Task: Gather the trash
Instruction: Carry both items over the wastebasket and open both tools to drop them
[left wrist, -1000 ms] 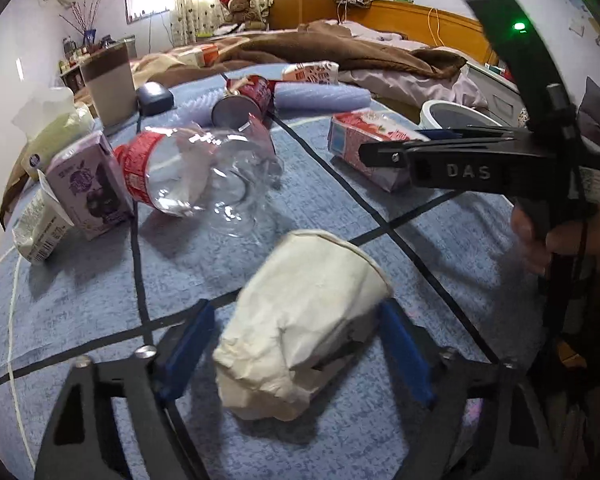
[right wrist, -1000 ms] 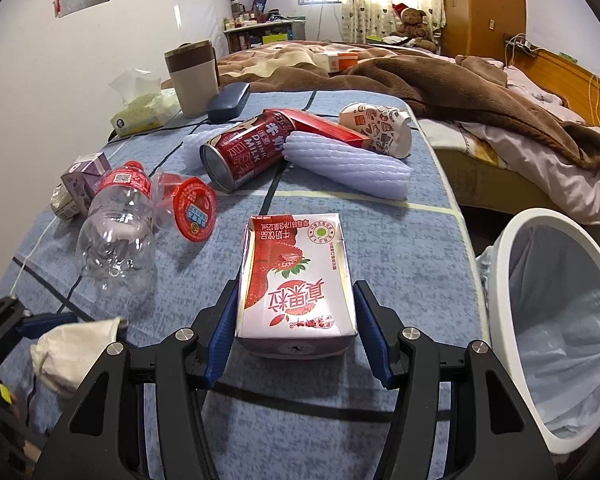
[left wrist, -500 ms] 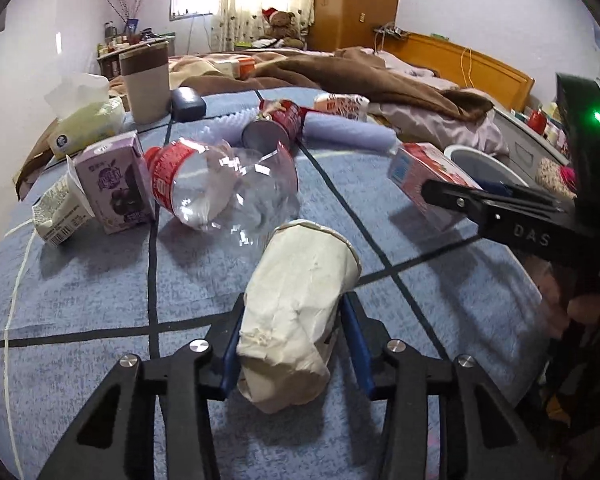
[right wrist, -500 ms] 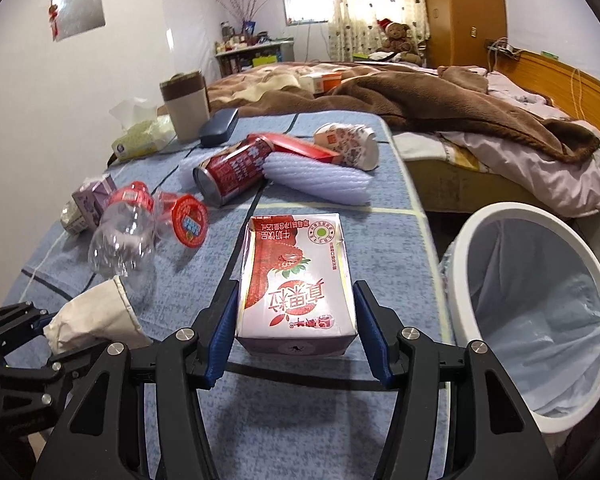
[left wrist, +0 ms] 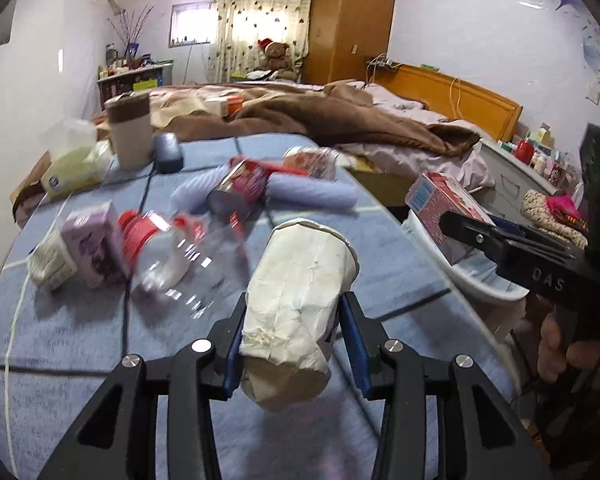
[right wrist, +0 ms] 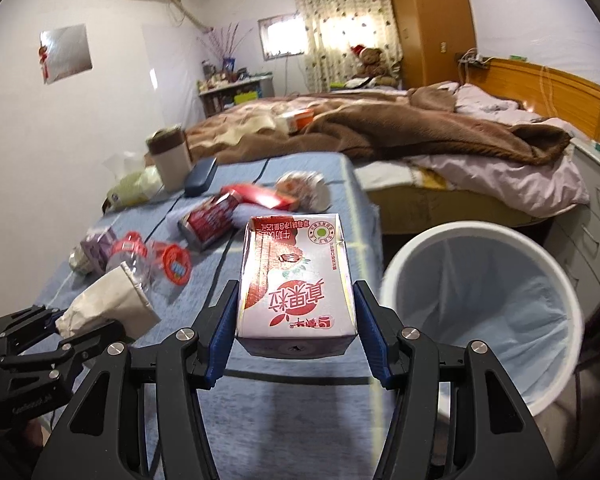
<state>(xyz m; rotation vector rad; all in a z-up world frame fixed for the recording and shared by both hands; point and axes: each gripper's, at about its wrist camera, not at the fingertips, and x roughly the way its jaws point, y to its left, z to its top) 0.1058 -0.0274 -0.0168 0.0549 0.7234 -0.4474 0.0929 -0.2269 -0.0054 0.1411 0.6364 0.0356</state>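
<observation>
Two pieces of trash gripped and lifted, none binned yet.

The left gripper (left wrist: 292, 344) is clamped on a crumpled off-white paper cup (left wrist: 298, 304), and the right gripper (right wrist: 296, 320) holds a red-and-white strawberry milk carton (right wrist: 296, 280); both are held clear of the blue checked tablecloth (left wrist: 80, 360), near the white round bin with a pale blue liner (right wrist: 479, 300) on the right, which looks empty in the part that shows. Left on the table farther off: a clear plastic bottle with a red label (left wrist: 172, 256), a purple drink carton (left wrist: 94, 248), a red can (left wrist: 240, 192) and more. Against a second ago, the left jaws, then wide around the cup lying on the cloth, have closed on it, and both loads have risen from the cloth, with the bin now closer beside the carton.
</observation>
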